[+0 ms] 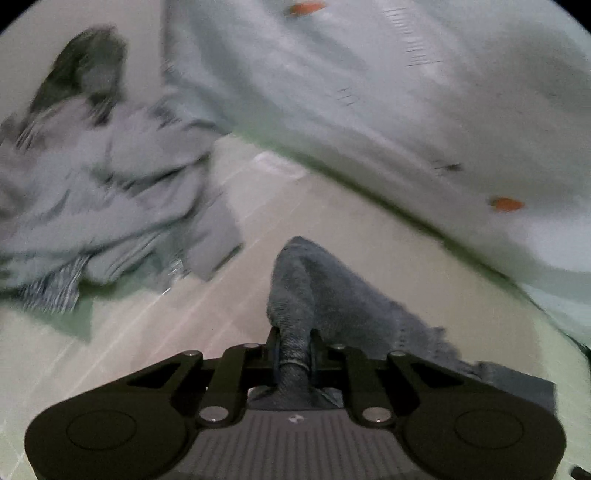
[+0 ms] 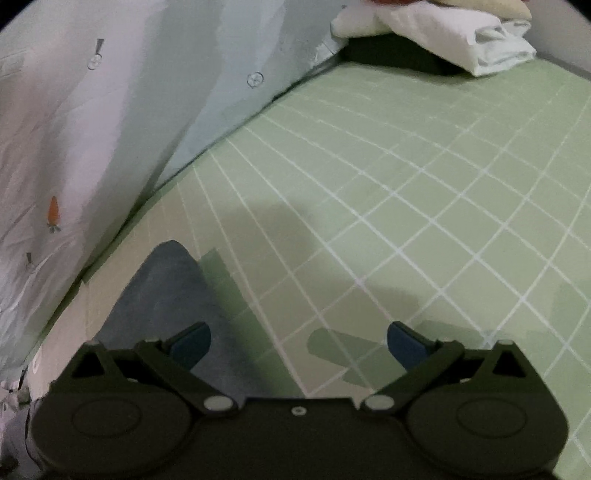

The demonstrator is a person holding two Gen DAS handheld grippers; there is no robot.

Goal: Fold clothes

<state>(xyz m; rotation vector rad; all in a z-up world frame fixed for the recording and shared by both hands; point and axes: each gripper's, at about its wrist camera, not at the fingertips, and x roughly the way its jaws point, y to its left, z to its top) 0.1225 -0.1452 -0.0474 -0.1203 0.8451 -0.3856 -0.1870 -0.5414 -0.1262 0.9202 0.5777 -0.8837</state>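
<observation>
My left gripper (image 1: 294,345) is shut on a bunched fold of a grey-blue denim-like garment (image 1: 325,295) that trails off to the right over the green grid mat (image 1: 258,221). The left wrist view is blurred by motion. My right gripper (image 2: 299,345) is open and empty, just above the mat (image 2: 406,184). A corner of the same grey-blue garment (image 2: 166,288) lies under its left finger (image 2: 192,343).
A pale cloth with carrot prints (image 1: 369,92) lies along the mat's edge; it also shows in the right wrist view (image 2: 92,129). A crumpled heap of grey and striped clothes (image 1: 103,192) sits at the left. Folded white clothes (image 2: 436,29) rest at the far right.
</observation>
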